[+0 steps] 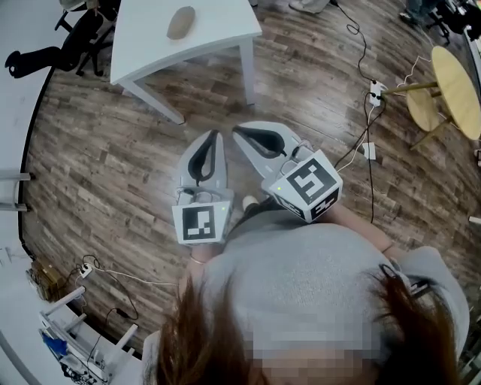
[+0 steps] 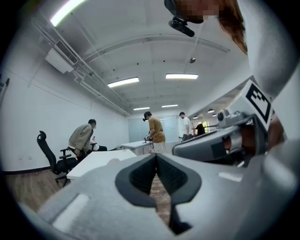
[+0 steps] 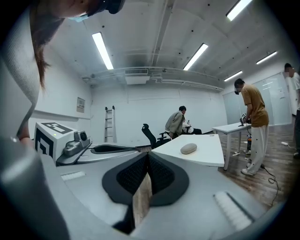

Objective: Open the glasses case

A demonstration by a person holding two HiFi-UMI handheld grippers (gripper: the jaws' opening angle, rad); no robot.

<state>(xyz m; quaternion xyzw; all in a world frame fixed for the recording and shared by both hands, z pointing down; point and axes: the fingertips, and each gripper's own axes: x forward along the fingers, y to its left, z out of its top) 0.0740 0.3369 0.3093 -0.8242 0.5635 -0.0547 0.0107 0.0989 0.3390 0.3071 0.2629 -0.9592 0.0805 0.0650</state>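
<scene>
Both my tongs are pressing shut on nothing: left gripper (image 1: pixel 216 135) and right gripper (image 1: pixel 236 131) are hovering over the wooden floor (image 1: pixel 113 165), while the closed glasses case (image 1: pixel 181 22) is lying on the white table (image 1: pixel 225 30) ahead.

Tan glasses case (image 1: pixel 181 22), white table (image 1: pixel 218 30), brown plank-patterned floor (image 1: pixel 105 158).

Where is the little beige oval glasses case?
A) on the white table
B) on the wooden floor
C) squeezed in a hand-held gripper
A: the beige oval glasses case lies on the white rectangular table, with nothing touching it.
</scene>
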